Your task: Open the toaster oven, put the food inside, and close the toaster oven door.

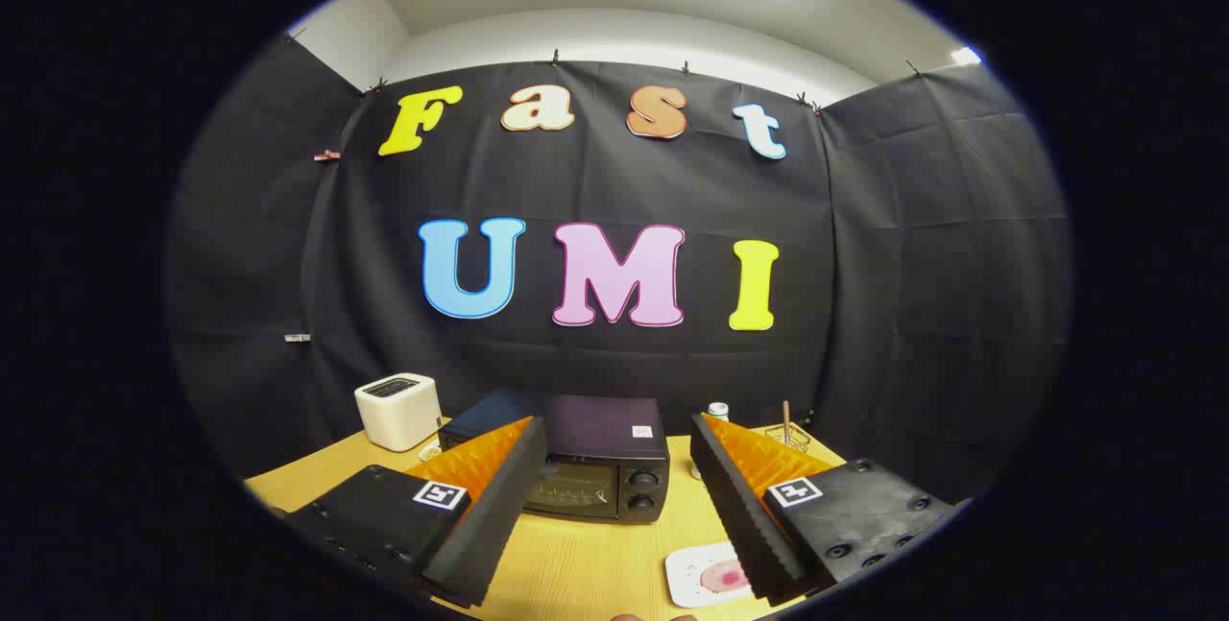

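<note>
A black toaster oven (605, 467) stands on the wooden table (586, 568) with its glass door shut and two knobs on its right side. It sits beyond my fingers, seen through the gap between them. A white plate (699, 575) carrying a pink piece of food (725, 579) lies on the table just inside my right finger, which hides part of it. My gripper (614, 431) is open, with nothing between its fingers, held above the table some way short of the oven.
A white slot toaster (397, 410) stands at the back left of the table. Behind the oven to the right are a small white-capped bottle (717, 411) and a wire holder with a stick (787, 429). Black cloth walls close the booth.
</note>
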`<action>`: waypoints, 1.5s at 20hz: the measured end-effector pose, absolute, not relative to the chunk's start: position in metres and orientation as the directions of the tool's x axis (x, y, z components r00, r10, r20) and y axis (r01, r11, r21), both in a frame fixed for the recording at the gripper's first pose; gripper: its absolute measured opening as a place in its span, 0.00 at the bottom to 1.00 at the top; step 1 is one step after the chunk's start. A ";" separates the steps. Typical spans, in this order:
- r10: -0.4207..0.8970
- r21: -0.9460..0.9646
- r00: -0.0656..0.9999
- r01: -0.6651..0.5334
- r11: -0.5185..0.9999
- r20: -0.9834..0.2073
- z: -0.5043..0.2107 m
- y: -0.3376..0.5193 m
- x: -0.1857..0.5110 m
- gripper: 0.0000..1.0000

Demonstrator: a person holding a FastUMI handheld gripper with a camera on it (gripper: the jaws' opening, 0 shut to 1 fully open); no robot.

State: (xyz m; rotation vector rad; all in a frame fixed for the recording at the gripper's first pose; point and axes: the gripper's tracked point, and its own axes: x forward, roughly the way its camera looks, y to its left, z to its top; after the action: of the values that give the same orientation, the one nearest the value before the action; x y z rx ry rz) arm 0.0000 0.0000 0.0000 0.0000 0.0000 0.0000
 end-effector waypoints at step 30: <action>0.002 -0.005 0.982 -0.003 1.000 -0.187 -0.045 0.044 0.063 0.98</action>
State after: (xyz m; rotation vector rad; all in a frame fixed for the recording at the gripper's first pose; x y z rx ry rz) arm 0.0627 0.0440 -0.0453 -0.0049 0.1876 0.0022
